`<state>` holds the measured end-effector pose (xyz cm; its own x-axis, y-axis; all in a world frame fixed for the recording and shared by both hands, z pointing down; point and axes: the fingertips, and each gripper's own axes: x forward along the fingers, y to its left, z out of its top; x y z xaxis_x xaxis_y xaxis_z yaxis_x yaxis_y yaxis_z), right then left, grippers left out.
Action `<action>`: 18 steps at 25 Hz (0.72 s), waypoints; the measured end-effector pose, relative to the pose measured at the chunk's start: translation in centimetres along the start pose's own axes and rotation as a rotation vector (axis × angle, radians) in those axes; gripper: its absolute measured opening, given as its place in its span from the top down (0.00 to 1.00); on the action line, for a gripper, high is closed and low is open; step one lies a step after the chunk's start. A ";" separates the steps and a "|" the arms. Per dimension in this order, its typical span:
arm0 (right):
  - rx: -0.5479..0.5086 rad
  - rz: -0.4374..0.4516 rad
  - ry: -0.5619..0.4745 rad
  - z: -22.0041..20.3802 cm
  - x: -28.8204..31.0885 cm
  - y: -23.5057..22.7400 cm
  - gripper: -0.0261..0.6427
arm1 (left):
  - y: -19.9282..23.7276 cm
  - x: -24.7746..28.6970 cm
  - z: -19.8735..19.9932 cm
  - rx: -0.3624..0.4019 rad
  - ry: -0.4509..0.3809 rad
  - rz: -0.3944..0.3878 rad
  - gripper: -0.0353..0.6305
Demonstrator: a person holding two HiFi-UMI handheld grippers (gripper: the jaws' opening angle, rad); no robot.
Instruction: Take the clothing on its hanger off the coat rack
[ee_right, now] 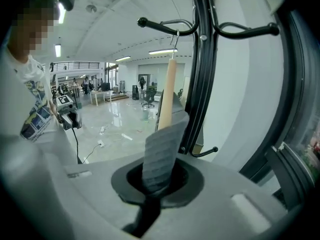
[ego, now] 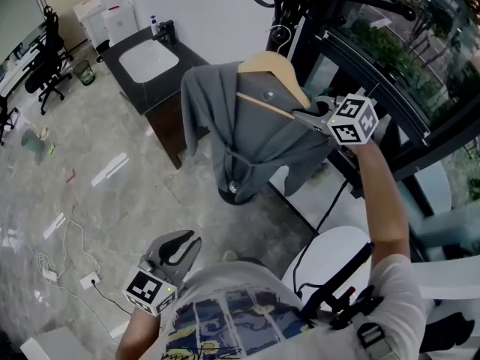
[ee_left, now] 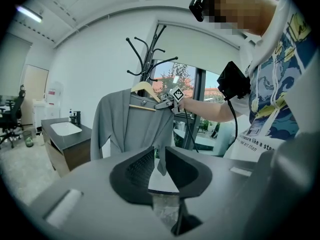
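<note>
Right gripper (ego: 304, 115) is pinching the grey garment (ego: 225, 118) against its hanger (ego: 274, 70); left gripper (ego: 178, 247) is idling, jaws spread. Hook (ee_right: 175, 34) needs lifting clear of coat rack (ee_right: 201, 74).

Hanger (ego: 271, 67) pale smooth wood; garment (ego: 225, 126) grey matt ribbed cloth; coat rack (ego: 291, 13) glossy black metal; floor (ego: 112, 133) glossy.

We see the black coat rack (ego: 294, 10) at one o'clock carrying a wooden hanger (ego: 274, 70) draped with a grey garment (ego: 247, 126), while the glossy floor (ego: 112, 201) bears white cables (ego: 71, 246) at eight o'clock.
</note>
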<state>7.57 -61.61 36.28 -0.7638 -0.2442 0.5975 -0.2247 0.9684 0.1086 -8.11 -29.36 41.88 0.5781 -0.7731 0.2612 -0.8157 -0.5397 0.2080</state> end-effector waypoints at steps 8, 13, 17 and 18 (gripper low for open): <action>0.036 -0.088 -0.004 0.6 -1.1 0.3 0.95 | -0.5 -1.4 -0.4 -0.003 0.005 -0.010 0.84; 0.044 -0.125 -0.016 1.6 -2.6 0.8 0.95 | -0.7 -2.9 -1.0 0.004 -0.010 -0.012 0.84; 0.040 -0.139 -0.032 2.8 -4.3 1.4 0.95 | -1.0 -4.1 -1.3 0.000 -0.008 -0.006 0.84; 0.037 -0.142 -0.033 3.1 -4.6 1.8 0.95 | -1.1 -4.5 -1.3 0.000 -0.011 -0.006 0.84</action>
<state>8.82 -58.93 31.24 -0.7422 -0.3808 0.5514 -0.3536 0.9215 0.1605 -9.80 -24.86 41.75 0.5829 -0.7732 0.2496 -0.8121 -0.5447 0.2092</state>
